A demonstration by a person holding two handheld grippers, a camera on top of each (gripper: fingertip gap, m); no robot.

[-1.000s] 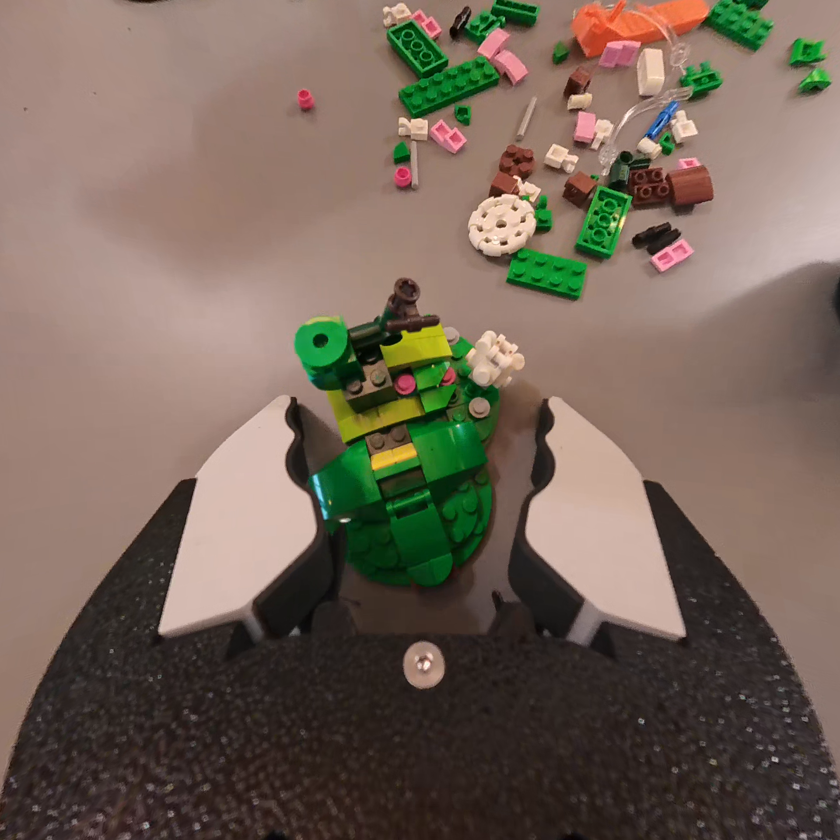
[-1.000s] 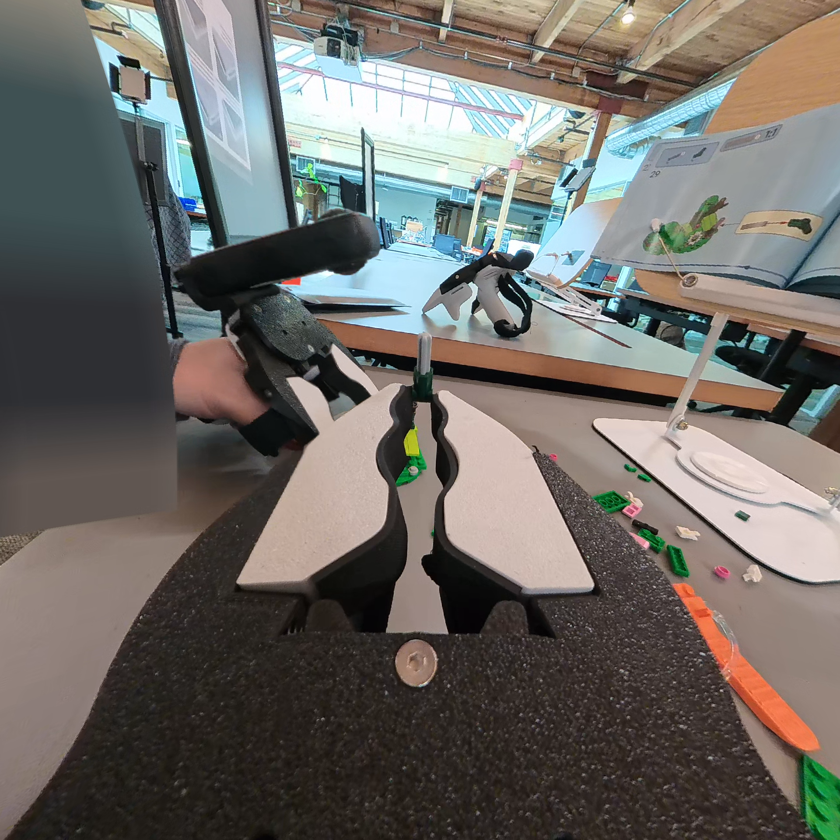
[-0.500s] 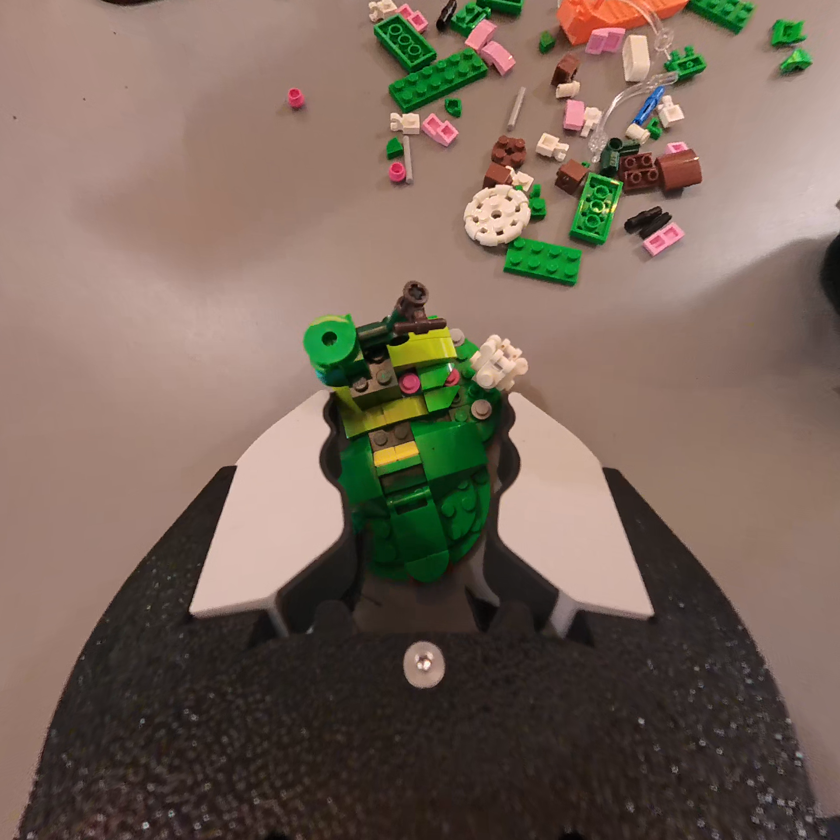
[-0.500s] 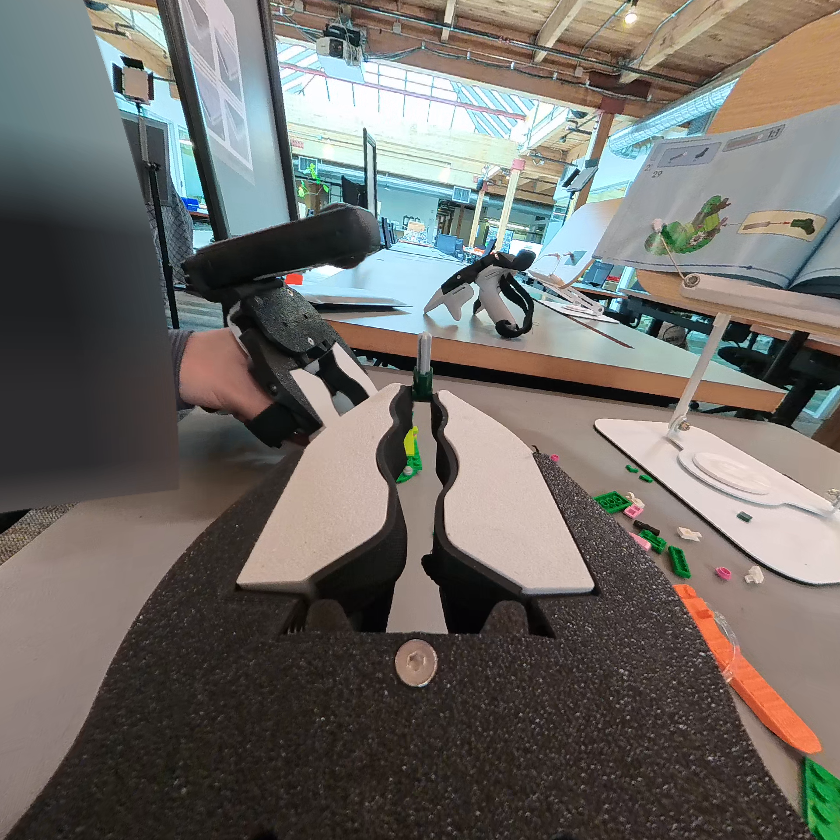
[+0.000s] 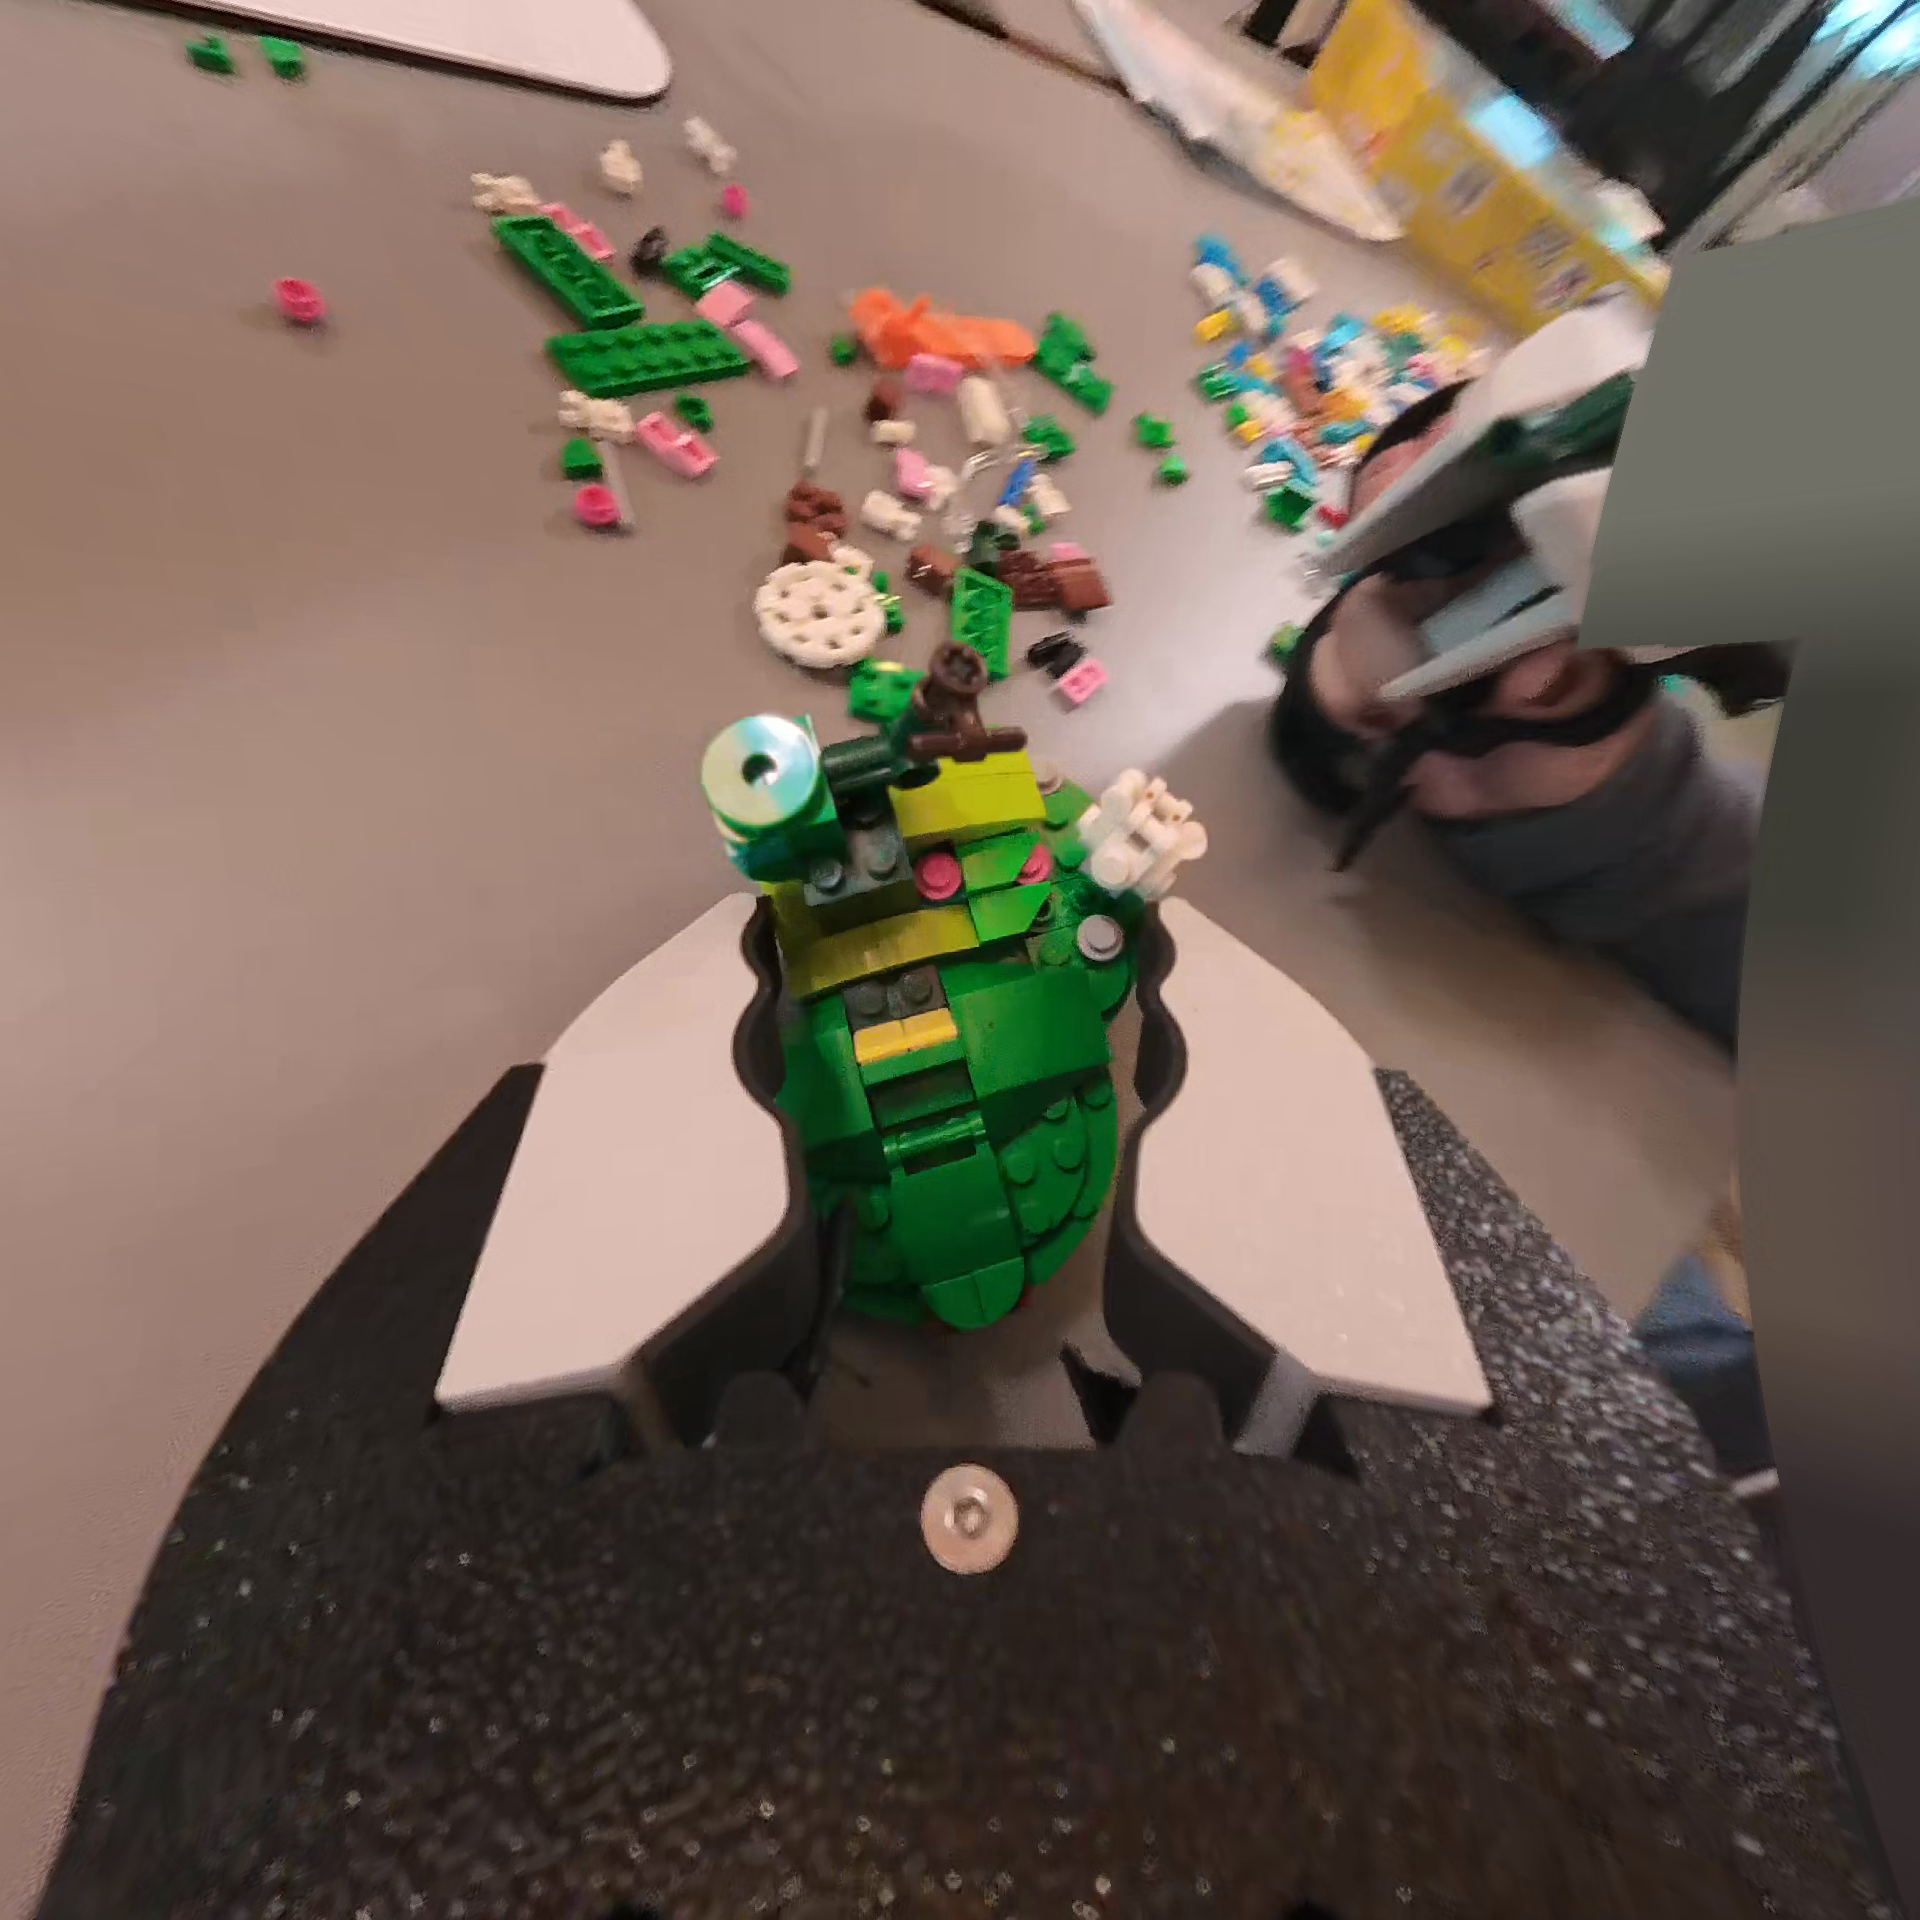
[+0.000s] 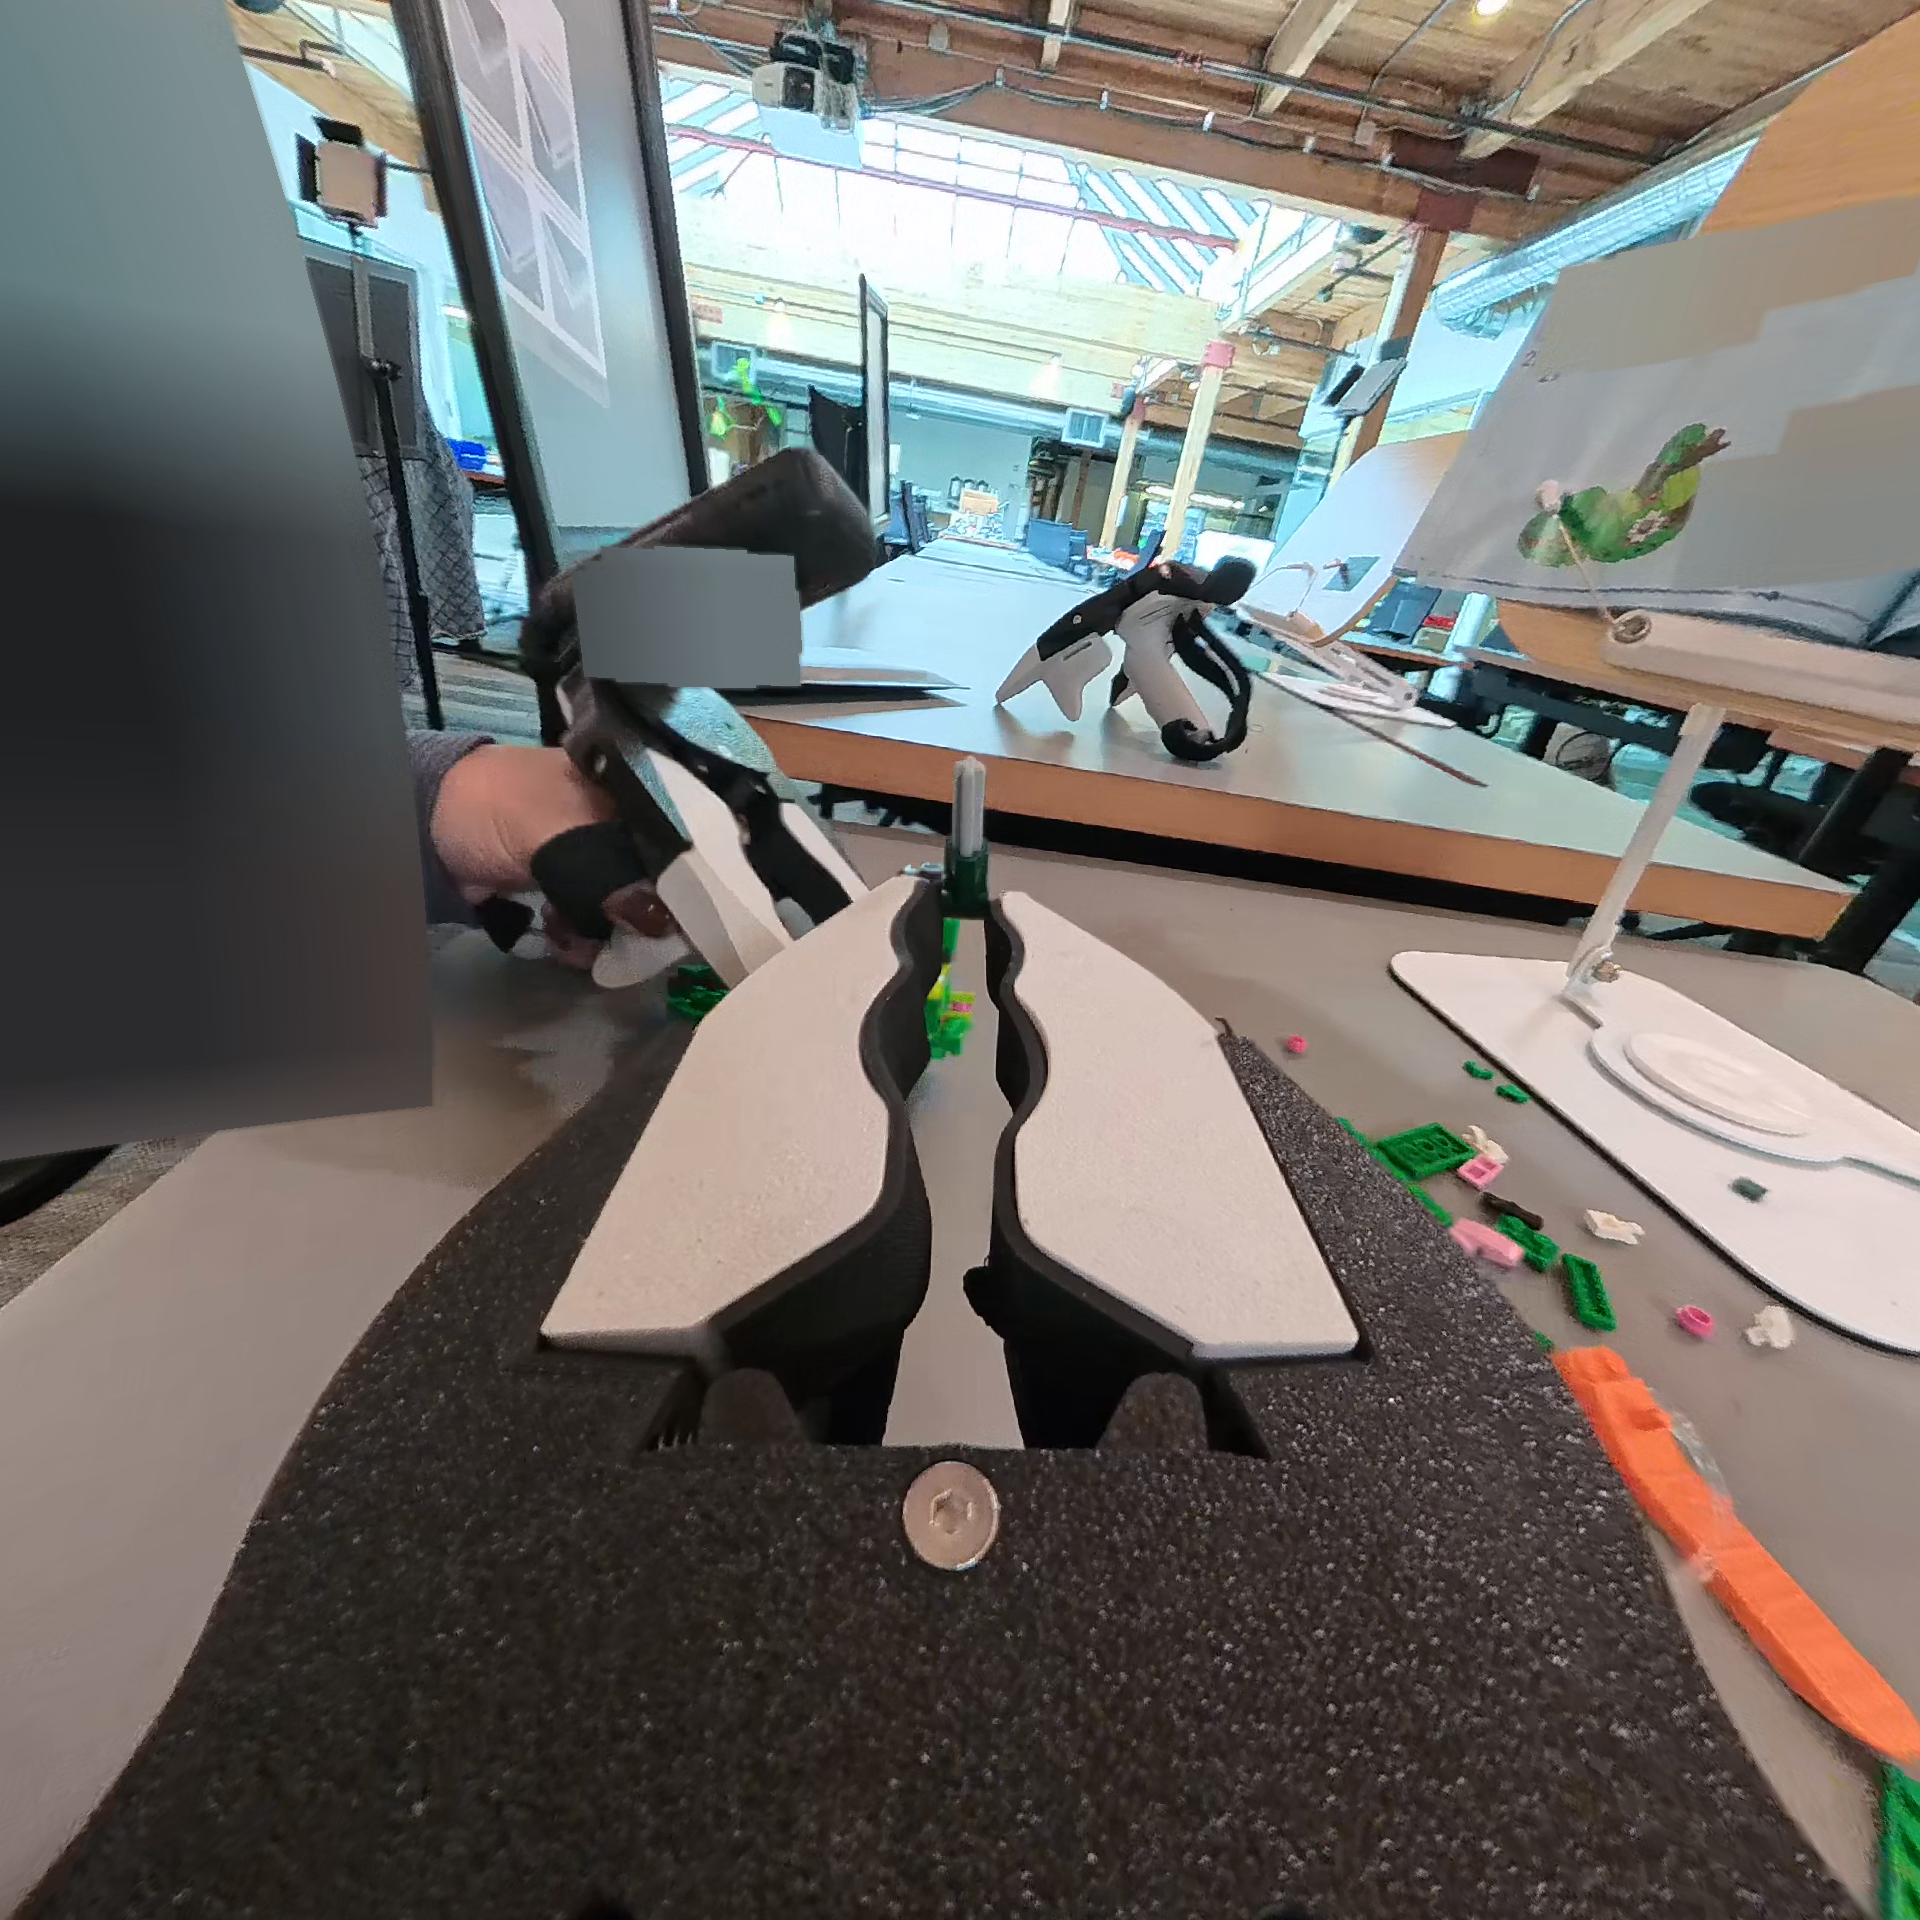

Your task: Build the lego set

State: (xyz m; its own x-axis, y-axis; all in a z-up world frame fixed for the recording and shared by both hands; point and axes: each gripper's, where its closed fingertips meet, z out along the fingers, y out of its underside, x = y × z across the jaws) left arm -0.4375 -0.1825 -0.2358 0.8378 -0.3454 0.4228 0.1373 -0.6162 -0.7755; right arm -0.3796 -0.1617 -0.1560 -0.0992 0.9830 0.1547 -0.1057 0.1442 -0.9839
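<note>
Between the fingers of the left gripper [image 5: 951,935] sits the green lego model [image 5: 940,1049], clamped from both sides at its rounded base, with its lime-green upper layers, a round green cylinder piece [image 5: 761,777], a dark brown branch piece [image 5: 951,707] and a white flower cluster [image 5: 1141,831] sticking out past the fingertips. Beyond it on the grey table [image 5: 260,675] lies a scatter of loose bricks [image 5: 810,416]: green plates, pink and brown bits, a white round plate [image 5: 821,615] and an orange brick separator [image 5: 935,330]. A second pile of mixed-colour bricks [image 5: 1309,384] lies farther right, near a yellow box [image 5: 1475,197].

The right gripper [image 6: 964,904] has its fingers pinched on a small dark green piece with a grey pin [image 6: 967,842] standing upright at the tips. In the right wrist view the left gripper appears to the left, held in a person's hand [image 6: 509,831], low over the table. To the right stands a white book stand [image 6: 1662,1060] carrying an open instruction booklet [image 6: 1683,499], with more loose pieces just in front of its base.
</note>
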